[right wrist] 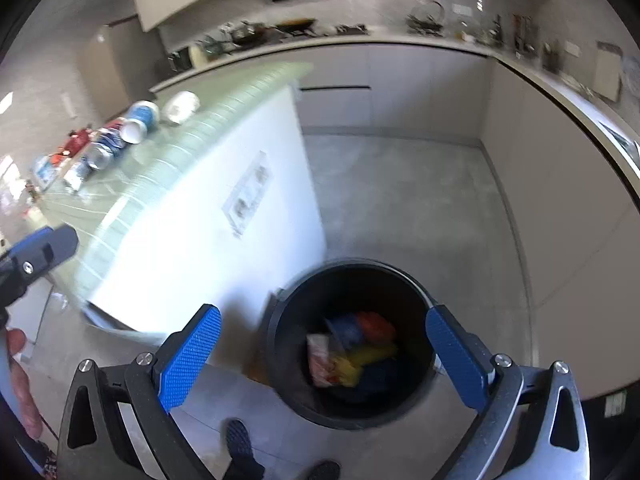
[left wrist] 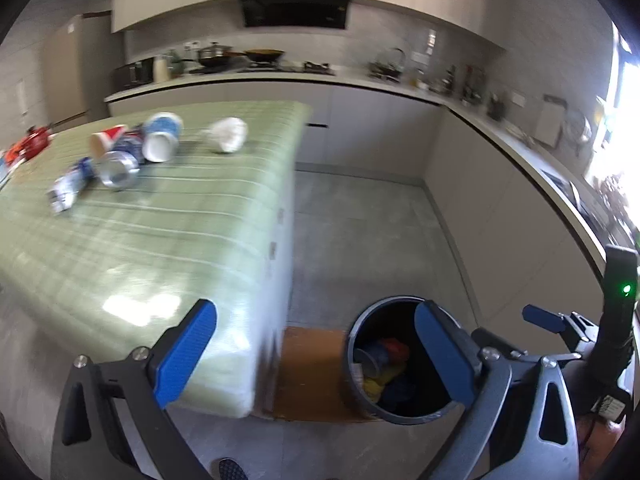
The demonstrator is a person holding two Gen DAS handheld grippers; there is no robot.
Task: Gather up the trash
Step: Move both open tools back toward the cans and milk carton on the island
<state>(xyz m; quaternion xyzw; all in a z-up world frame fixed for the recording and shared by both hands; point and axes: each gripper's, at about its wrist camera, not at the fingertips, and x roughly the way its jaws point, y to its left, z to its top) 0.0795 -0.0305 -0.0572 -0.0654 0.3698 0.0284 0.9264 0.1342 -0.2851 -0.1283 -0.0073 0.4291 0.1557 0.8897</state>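
Both the left gripper (left wrist: 316,354) and the right gripper (right wrist: 324,354) hang over the bin (right wrist: 352,344), jaws spread and empty. Cups and cans (left wrist: 120,152) remain on the desk (left wrist: 168,216); next comes reaching back there for one

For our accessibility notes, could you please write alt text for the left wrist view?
The open, empty left gripper hangs above a dark trash bin on the kitchen floor, already holding colourful rubbish. On the green-striped table remain paper cups, a crushed can and crumpled white paper.
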